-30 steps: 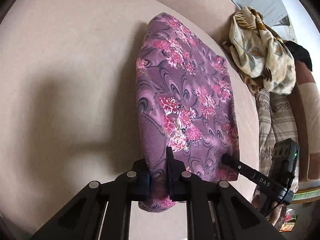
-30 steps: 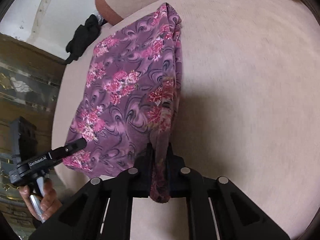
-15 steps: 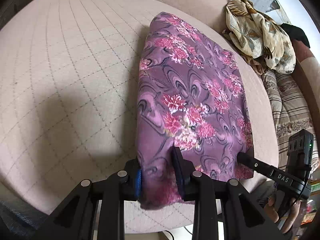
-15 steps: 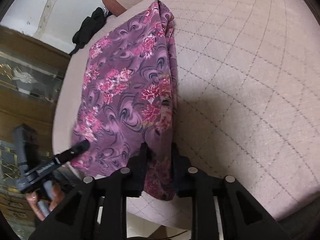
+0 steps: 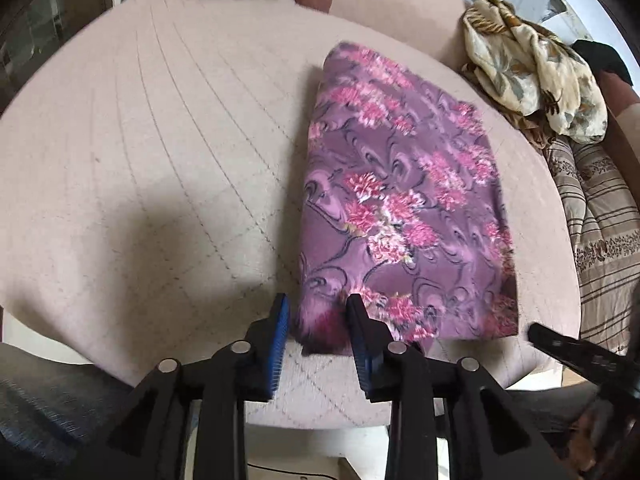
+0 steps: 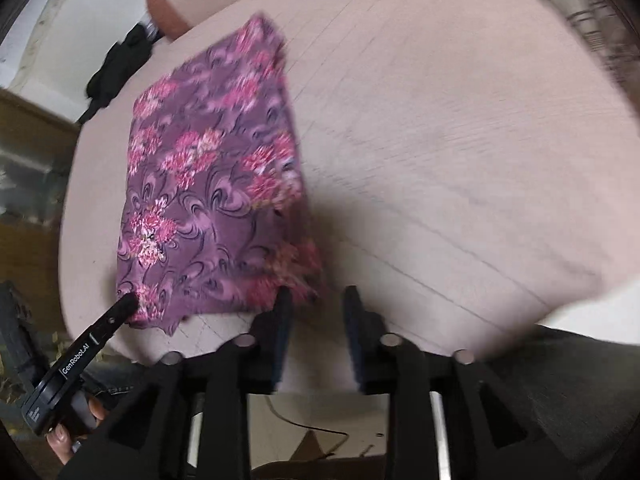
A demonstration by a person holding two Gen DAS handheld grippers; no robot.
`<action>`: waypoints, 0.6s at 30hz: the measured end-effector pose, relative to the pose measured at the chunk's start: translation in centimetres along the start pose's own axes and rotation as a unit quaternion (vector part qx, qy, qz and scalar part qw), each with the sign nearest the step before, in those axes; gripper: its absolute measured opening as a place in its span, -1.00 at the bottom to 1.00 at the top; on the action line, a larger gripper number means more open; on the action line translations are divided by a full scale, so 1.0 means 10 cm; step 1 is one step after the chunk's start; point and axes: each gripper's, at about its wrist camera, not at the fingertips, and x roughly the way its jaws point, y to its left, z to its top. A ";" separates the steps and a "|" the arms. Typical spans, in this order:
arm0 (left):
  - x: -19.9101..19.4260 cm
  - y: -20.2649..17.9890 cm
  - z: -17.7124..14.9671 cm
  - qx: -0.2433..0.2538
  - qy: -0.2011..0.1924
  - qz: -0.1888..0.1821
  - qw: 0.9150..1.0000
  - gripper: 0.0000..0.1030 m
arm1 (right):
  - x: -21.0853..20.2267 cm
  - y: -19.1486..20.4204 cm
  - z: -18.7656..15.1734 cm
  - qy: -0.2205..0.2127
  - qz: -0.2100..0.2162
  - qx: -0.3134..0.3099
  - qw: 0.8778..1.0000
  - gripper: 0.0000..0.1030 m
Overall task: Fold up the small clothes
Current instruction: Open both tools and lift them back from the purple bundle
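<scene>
Garment (image 5: 404,216): purple floral cloth, thin, folded into a flat oblong on quilted beige cushion (image 5: 160,160) | left gripper (image 5: 316,320): jaws parted, near corner lying loose between them | right gripper (image 6: 316,312): jaws parted, holding nothing, at cloth's near edge

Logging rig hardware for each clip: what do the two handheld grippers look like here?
Both are black, angular linkages with silver pivot pins. The left gripper has blue ribbed pads; the right gripper has darker, blurred ones. Seen from the right wrist, the left one's finger reads "GenRobot.AI" in white, and a bare hand grips its handle.
</scene>
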 end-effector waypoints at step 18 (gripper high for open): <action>-0.71 -0.16 -0.02 -0.050 -0.034 -0.015 0.998 0.17 | -0.05 -0.09 0.26 0.002 0.095 0.043 0.995 0.50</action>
